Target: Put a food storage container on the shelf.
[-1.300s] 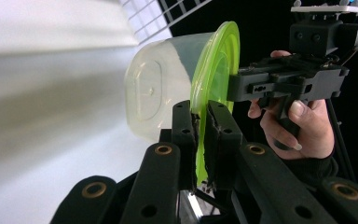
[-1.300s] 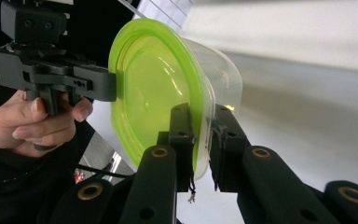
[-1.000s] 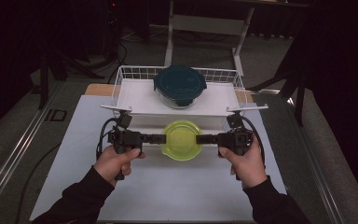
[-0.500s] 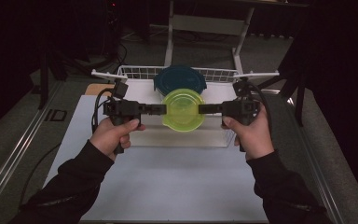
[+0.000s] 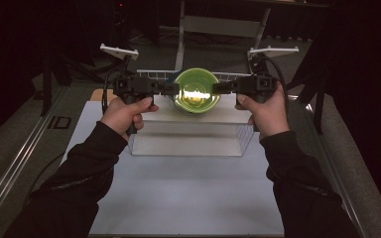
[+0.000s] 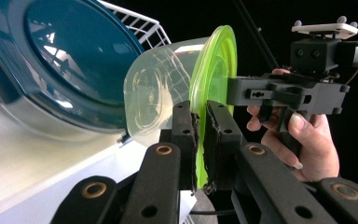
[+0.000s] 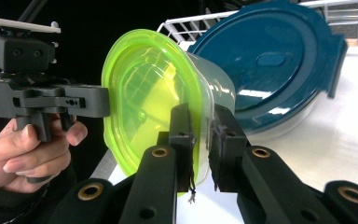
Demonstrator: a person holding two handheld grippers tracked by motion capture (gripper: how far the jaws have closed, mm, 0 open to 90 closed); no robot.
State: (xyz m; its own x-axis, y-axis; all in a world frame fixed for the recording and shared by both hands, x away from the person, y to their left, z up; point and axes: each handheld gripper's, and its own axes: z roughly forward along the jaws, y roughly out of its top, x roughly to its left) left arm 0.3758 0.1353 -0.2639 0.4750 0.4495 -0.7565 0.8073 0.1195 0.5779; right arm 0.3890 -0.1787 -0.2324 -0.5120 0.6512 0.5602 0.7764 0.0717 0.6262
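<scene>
Gripping opposite edges of the same green-lidded container (image 5: 196,89), the left gripper (image 5: 172,89) and right gripper (image 5: 219,88) hold it in the air above the white wire rack (image 5: 151,74), tipped so its lid faces back toward the person. Each gripper's jaws are narrowed onto the lid's rim: the left gripper (image 6: 199,140) pinches one side, the right gripper (image 7: 200,140) the other. The container hangs between the two hands, equally near both, with its lid-to-base axis running away from the person toward the rack. My guess is that the coming move turns on that tilt: the clear tub's base points at the blue-lidded container (image 7: 279,65) just behind, so any setting down needs room beside it.

From the high view the green lid hides what lies behind it. The two gripper views show more: the left gripper view reveals the clear tub body (image 6: 161,95) and the blue lid (image 6: 70,60) close behind it, though whether they touch I cannot tell. The white bench (image 5: 188,193) lies bare below.
</scene>
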